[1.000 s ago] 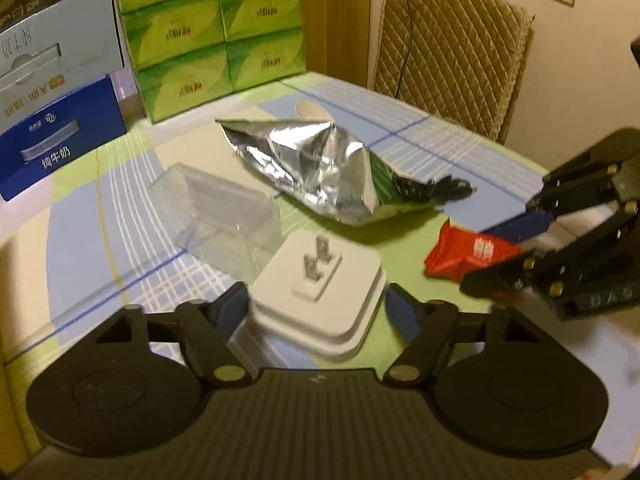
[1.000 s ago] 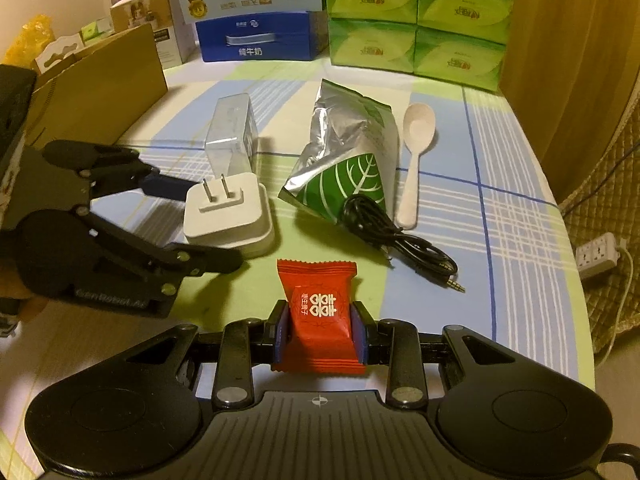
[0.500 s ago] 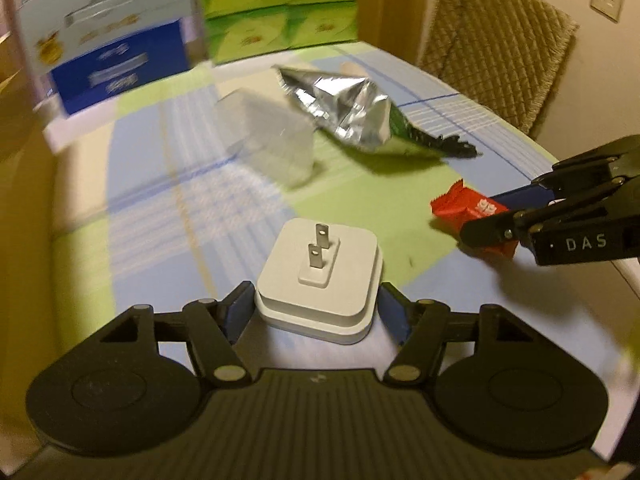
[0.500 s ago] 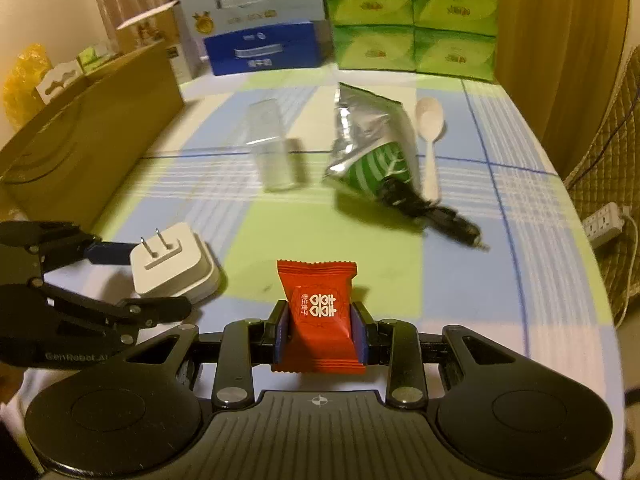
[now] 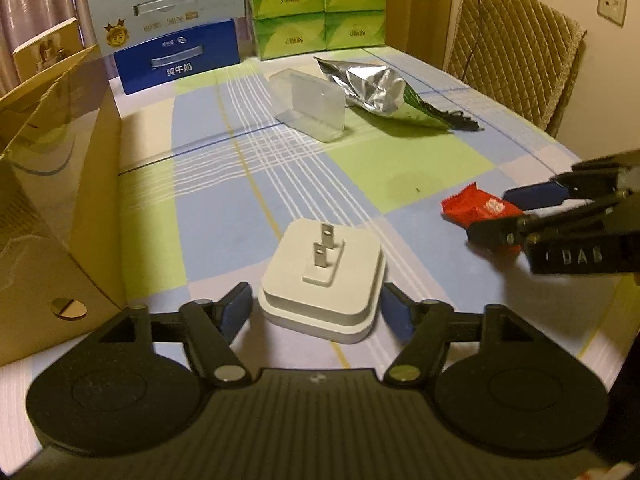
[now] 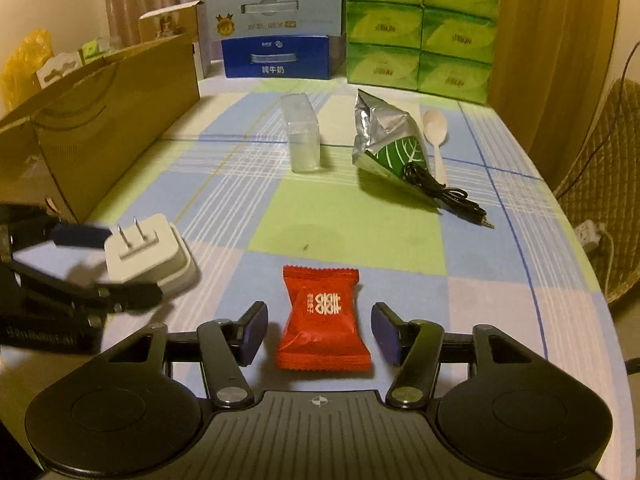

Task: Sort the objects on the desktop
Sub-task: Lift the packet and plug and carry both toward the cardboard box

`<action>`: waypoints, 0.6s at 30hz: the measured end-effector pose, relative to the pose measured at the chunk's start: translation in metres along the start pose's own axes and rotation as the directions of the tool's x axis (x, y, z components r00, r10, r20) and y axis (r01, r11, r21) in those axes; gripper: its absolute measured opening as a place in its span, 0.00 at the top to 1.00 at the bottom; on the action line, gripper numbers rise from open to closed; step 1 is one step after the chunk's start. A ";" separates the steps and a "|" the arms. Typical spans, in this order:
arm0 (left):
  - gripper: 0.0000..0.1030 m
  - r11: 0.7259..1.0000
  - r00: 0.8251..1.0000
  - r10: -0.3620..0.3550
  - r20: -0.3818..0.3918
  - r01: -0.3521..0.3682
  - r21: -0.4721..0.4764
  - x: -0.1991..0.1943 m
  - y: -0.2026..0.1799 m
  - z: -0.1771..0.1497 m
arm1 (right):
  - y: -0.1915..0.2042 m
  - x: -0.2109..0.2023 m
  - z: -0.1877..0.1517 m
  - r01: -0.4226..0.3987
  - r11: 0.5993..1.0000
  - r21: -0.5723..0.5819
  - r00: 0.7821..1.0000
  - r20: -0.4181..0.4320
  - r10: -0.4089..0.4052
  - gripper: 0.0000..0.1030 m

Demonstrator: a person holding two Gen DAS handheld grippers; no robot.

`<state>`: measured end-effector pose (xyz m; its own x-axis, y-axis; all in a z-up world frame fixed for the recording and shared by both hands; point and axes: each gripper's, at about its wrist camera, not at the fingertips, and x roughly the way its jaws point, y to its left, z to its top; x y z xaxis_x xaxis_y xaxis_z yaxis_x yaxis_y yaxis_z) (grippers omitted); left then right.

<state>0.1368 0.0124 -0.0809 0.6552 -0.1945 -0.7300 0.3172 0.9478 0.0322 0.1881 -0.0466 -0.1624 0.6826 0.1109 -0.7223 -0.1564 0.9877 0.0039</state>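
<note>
A white plug adapter [image 5: 325, 280] lies prongs up on the checked tablecloth between the open fingers of my left gripper [image 5: 316, 312]; the pads stand just clear of its sides. It also shows in the right wrist view [image 6: 148, 254]. A red candy packet [image 6: 324, 318] lies flat on the cloth between the open fingers of my right gripper [image 6: 318, 332], with gaps on both sides. From the left wrist view the packet [image 5: 478, 210] sits at the right gripper's tips.
A clear plastic box [image 6: 301, 138], a foil snack bag [image 6: 384, 140], a black cable [image 6: 444, 194] and a white spoon [image 6: 436, 136] lie mid-table. A cardboard box [image 6: 100, 132] stands along the left. Blue milk carton [image 6: 276, 28] and green tissue packs [image 6: 420, 28] stand at the back.
Both grippers carried their objects toward the near edge of the table and opened. The adapter and the candy packet now rest on the cloth, released.
</note>
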 end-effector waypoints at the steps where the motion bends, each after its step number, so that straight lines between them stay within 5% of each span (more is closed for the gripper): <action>1: 0.29 1.000 1.000 -0.001 0.007 0.001 -0.005 -0.001 0.002 0.000 | 0.001 0.002 -0.001 0.003 1.000 -0.011 1.000 -0.005 -0.003 0.46; 12: 0.27 0.997 0.998 -0.040 0.043 0.037 0.061 0.011 0.000 0.008 | -0.004 0.005 -0.001 -0.006 1.000 0.017 1.000 -0.009 0.006 0.46; 18: 0.30 0.999 0.999 -0.039 0.006 0.039 0.012 0.014 0.000 0.004 | -0.003 0.006 -0.002 -0.005 1.000 0.014 1.000 -0.008 0.005 0.46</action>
<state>0.1484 0.0088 -0.0887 0.6464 -0.2333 -0.7264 0.3507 0.9364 0.0114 0.1912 -0.0493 -0.1678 0.6763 0.1150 -0.7276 -0.1499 0.9886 0.0169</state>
